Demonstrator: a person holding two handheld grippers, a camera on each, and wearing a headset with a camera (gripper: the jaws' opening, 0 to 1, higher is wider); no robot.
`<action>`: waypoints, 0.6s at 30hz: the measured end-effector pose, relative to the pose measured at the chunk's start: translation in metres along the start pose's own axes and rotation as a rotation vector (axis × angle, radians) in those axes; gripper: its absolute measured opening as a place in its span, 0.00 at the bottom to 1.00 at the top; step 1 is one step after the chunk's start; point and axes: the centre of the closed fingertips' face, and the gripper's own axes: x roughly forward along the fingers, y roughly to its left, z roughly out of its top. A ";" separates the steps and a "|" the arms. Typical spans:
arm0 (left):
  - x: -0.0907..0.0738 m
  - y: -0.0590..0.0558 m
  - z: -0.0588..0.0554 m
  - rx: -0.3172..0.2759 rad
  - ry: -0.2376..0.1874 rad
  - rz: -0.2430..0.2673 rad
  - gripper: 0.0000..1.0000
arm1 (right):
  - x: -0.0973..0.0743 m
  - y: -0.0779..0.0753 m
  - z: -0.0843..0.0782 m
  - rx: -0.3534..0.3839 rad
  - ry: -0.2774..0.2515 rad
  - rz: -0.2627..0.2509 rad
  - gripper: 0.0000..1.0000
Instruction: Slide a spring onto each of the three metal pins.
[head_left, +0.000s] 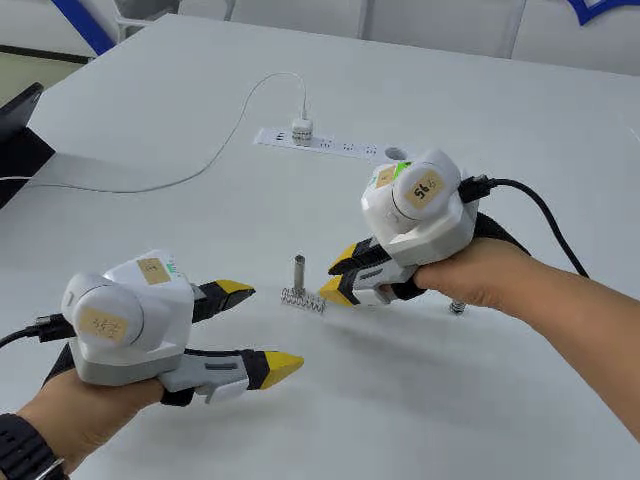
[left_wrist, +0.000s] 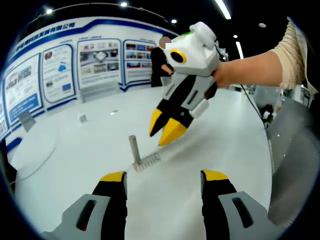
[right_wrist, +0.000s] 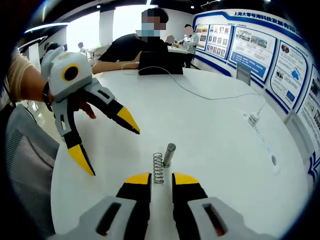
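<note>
My left gripper (head_left: 272, 325) hangs low over the worktop (head_left: 400, 400), jaws wide and holding nothing. My right gripper (head_left: 330, 282) has its jaws narrowed (a slim gap remains), tips just beside the spring (head_left: 303, 300), which lies flat at the foot of the upright metal pin (head_left: 299, 272).

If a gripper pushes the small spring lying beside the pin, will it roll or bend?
The spring lies on its side on the smooth table, so it would probably roll. Its thin coils look light and may squash if pinched hard.
</note>
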 end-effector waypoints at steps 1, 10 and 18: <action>0.000 0.000 0.000 -0.001 0.001 0.001 0.60 | 0.002 0.002 -0.001 -0.001 0.006 0.007 0.17; -0.001 0.002 -0.002 -0.004 0.005 0.003 0.60 | 0.015 0.007 -0.008 -0.010 0.037 0.028 0.17; -0.001 0.005 -0.003 -0.008 0.009 0.006 0.60 | 0.023 0.006 -0.012 0.001 0.050 0.035 0.17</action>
